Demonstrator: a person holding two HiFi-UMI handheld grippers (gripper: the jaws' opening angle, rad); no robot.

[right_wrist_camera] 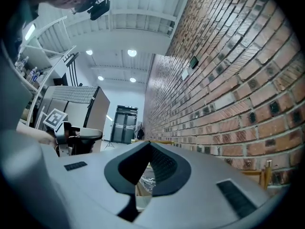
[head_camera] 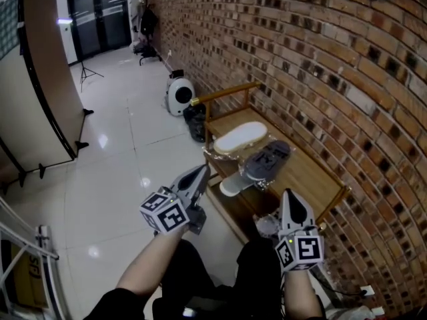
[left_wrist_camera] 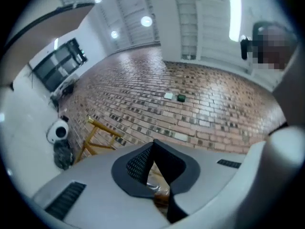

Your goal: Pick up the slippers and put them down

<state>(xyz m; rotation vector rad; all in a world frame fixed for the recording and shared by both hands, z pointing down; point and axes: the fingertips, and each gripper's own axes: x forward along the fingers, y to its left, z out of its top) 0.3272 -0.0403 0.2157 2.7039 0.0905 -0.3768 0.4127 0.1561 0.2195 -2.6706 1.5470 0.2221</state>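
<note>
On wooden rack (head_camera: 313, 179), white slipper (head_camera: 240, 137) beside grey slipper (head_camera: 267, 160), left tool (head_camera: 202, 173) and right tool (head_camera: 288, 196) closed, empty

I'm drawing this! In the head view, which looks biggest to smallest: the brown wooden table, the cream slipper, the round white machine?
1. brown wooden table
2. cream slipper
3. round white machine, looking nearly alike with the slipper; it stands farther off, so that order is unsure.

Left gripper (head_camera: 202, 171) and right gripper (head_camera: 289, 195) are shelled in pale grey, lined black inside. Black-and-white marker cubes (head_camera: 165, 212) are fitted, and dark trousers (head_camera: 193, 272) are worn.
</note>
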